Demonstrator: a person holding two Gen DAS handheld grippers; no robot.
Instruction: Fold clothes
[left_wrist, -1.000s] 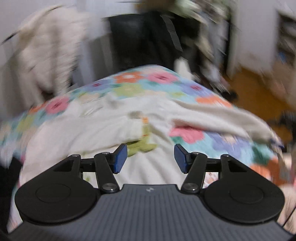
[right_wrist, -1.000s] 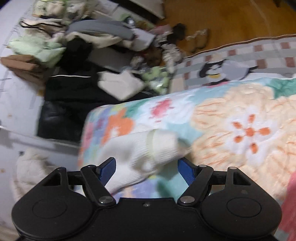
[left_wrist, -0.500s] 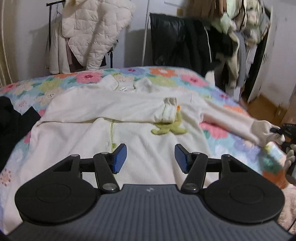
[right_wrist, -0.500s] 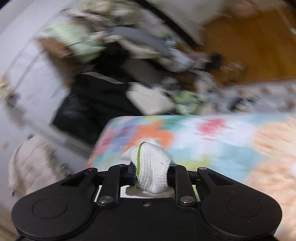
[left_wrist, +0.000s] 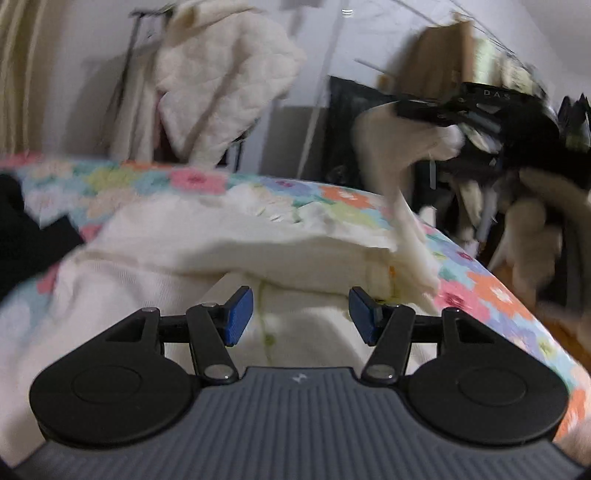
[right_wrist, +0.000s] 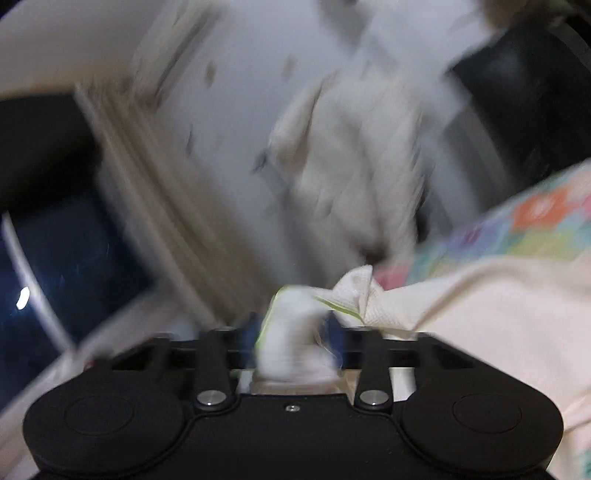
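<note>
Cuff (right_wrist: 291, 332) pinched in right gripper (right_wrist: 293, 338), sleeve raised above sweater (left_wrist: 184, 266); left gripper (left_wrist: 301, 310) wide open, empty. Risk: thin pinch slipping, sleeve dropping crooked.

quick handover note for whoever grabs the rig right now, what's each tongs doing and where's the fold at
Left tongs: open, empty, low over the sweater's body.
Right tongs: shut on the cuff, lifted above the bedspread; the sleeve hangs from it down to the sweater.
Sweater lies flat on the bedspread, front up. The other sleeve is already folded across the chest.
Left to do: lay the held sleeve across the chest, then probably fold the body up. The views are blurred, so check the grip.
</note>
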